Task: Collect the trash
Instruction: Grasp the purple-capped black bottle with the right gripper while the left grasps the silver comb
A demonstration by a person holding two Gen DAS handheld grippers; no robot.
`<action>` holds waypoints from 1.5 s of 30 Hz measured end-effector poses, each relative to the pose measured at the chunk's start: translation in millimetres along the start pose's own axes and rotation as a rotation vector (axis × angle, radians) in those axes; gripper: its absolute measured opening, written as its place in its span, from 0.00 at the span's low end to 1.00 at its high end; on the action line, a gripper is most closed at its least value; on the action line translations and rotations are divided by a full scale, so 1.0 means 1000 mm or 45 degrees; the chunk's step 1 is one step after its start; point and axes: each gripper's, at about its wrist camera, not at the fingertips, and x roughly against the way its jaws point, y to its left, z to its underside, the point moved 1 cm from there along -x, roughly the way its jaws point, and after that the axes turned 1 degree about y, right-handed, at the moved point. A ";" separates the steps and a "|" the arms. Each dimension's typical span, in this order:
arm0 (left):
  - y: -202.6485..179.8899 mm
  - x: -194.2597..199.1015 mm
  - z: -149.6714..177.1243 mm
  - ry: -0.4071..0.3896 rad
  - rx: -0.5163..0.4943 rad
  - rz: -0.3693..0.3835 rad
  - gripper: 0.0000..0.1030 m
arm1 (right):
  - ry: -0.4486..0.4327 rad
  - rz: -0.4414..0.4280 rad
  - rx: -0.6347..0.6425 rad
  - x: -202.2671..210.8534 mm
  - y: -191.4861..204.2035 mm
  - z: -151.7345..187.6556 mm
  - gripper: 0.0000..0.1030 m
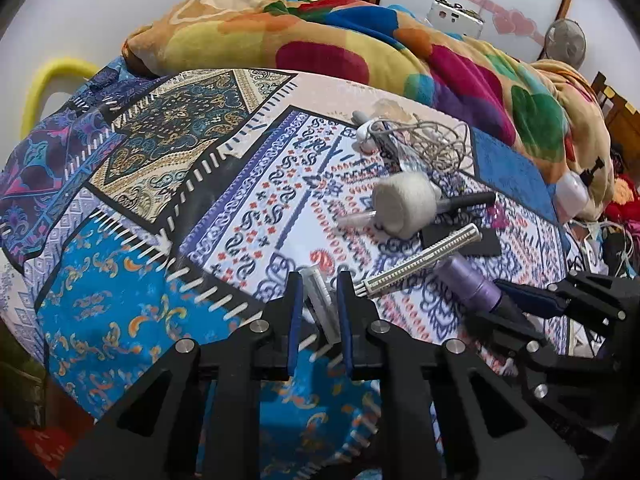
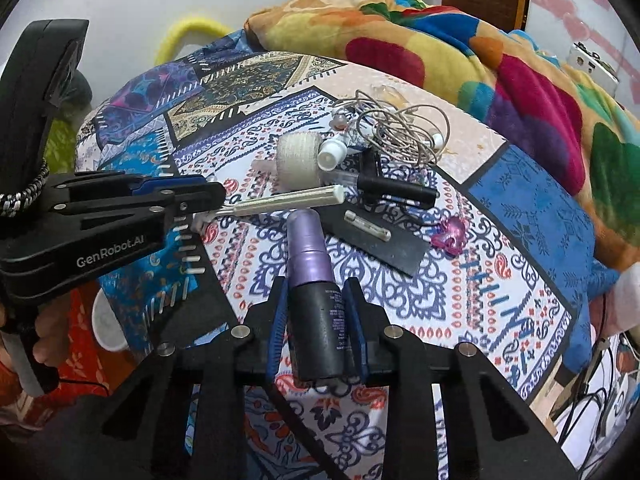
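Note:
My left gripper [image 1: 319,280] is shut on a small white plastic strip [image 1: 320,304] above the patterned bedsheet [image 1: 132,304]. It also shows in the right wrist view [image 2: 208,196], near the end of a white ridged comb [image 2: 288,200]. My right gripper [image 2: 316,284] is shut on a black bottle with a purple cap [image 2: 314,288]; it shows in the left wrist view [image 1: 476,286] too. Beyond lie a roll of white bandage [image 1: 404,200], a black marker [image 2: 396,188], tangled white earphones [image 2: 400,128], a pink heart clip [image 2: 450,234] and a black card [image 2: 376,240].
A rumpled multicoloured blanket [image 1: 320,36] lies along the far side of the bed. A yellow hoop [image 1: 44,84] stands at the left by the wall. Cables and clutter [image 2: 600,392] lie off the bed's right edge. A white cup [image 2: 108,328] sits on the floor at the left.

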 end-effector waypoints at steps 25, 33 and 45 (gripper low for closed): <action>-0.010 0.007 0.000 0.044 0.063 0.061 0.09 | -0.113 0.154 -0.231 0.049 -0.029 0.031 0.23; -0.015 0.059 0.006 -0.069 0.006 0.023 0.09 | -0.178 0.149 -0.274 0.074 -0.027 0.024 0.23; 0.024 0.159 0.035 -0.241 0.048 -0.043 0.09 | -0.292 0.147 -0.229 0.125 0.019 0.009 0.23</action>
